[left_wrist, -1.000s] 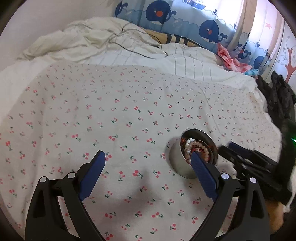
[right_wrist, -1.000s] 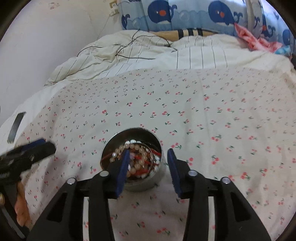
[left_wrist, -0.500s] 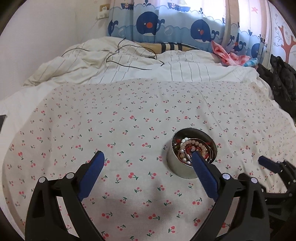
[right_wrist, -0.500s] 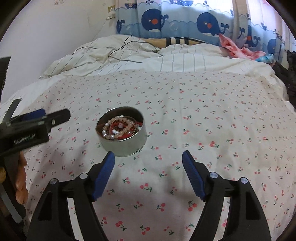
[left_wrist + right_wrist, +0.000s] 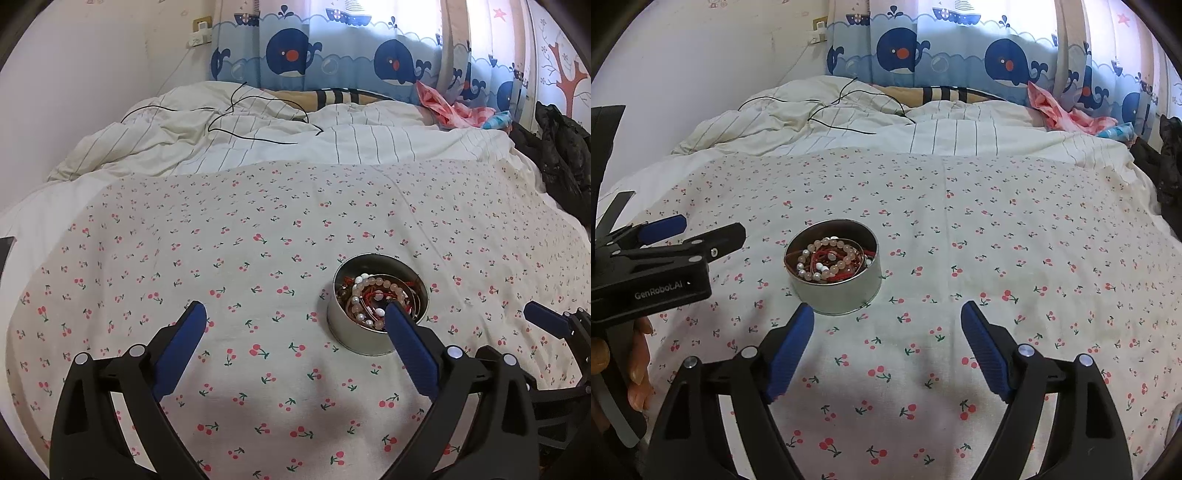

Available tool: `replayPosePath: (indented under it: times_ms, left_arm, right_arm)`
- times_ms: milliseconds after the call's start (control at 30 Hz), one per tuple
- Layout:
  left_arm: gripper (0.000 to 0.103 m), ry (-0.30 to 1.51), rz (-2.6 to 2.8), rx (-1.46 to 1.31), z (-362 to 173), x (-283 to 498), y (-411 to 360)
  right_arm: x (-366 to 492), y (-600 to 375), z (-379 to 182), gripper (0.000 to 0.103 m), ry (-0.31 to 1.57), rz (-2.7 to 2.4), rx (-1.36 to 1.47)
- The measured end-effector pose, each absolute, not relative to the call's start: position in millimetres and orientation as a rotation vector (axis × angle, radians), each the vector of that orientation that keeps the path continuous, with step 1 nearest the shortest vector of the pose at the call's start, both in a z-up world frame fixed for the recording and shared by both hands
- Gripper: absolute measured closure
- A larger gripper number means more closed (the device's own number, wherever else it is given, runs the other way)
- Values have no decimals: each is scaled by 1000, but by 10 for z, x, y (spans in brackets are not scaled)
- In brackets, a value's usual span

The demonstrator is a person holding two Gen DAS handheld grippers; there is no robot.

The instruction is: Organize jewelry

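A round metal tin (image 5: 345, 338) stands on the cherry-print sheet; it also shows in the right wrist view (image 5: 839, 299). It holds tangled jewelry (image 5: 831, 260): a pale bead bracelet, pearls and red cords, also seen in the left wrist view (image 5: 373, 295). My left gripper (image 5: 293, 314) is open and empty, its right finger over the tin's near rim. My right gripper (image 5: 887, 314) is open and empty, just in front and to the right of the tin. The left gripper's side (image 5: 661, 254) shows at the right wrist view's left edge.
The cherry-print sheet (image 5: 997, 240) covers the near bed. A rumpled striped duvet (image 5: 258, 136) with a thin black cable (image 5: 251, 122) lies behind. Pink clothes (image 5: 450, 107) and black clothing (image 5: 554, 147) sit at far right. Whale curtains hang at the back.
My right gripper has pulled back from over the tin and opened wide. My left gripper has tilted up slightly and stayed open beside the tin.
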State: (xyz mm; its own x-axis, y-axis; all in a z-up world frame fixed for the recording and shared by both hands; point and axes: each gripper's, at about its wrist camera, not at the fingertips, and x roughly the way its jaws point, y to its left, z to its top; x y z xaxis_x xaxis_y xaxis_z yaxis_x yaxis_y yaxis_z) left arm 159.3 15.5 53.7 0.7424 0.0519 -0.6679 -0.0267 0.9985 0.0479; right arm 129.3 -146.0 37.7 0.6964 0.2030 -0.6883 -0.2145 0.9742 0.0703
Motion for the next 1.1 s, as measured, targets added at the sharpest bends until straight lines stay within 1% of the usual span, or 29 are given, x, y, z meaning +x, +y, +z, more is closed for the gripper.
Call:
replayPosePath:
  times_ms: [233, 367, 567, 1100]
  left_arm:
    - [8, 742, 36, 41, 520, 1597, 146]
    - [8, 751, 34, 36, 501, 1609, 142]
    - [8, 767, 31, 20, 461, 1619, 161]
    - [8, 788, 44, 49, 401, 1649, 145]
  right_arm:
    - [1292, -1466, 372, 24, 767, 229, -17]
    - [1293, -1472, 369, 21, 767, 224, -18]
    - [1301, -1481, 364, 21, 767, 222, -18]
    - [1311, -1511, 338, 16, 772, 216, -14]
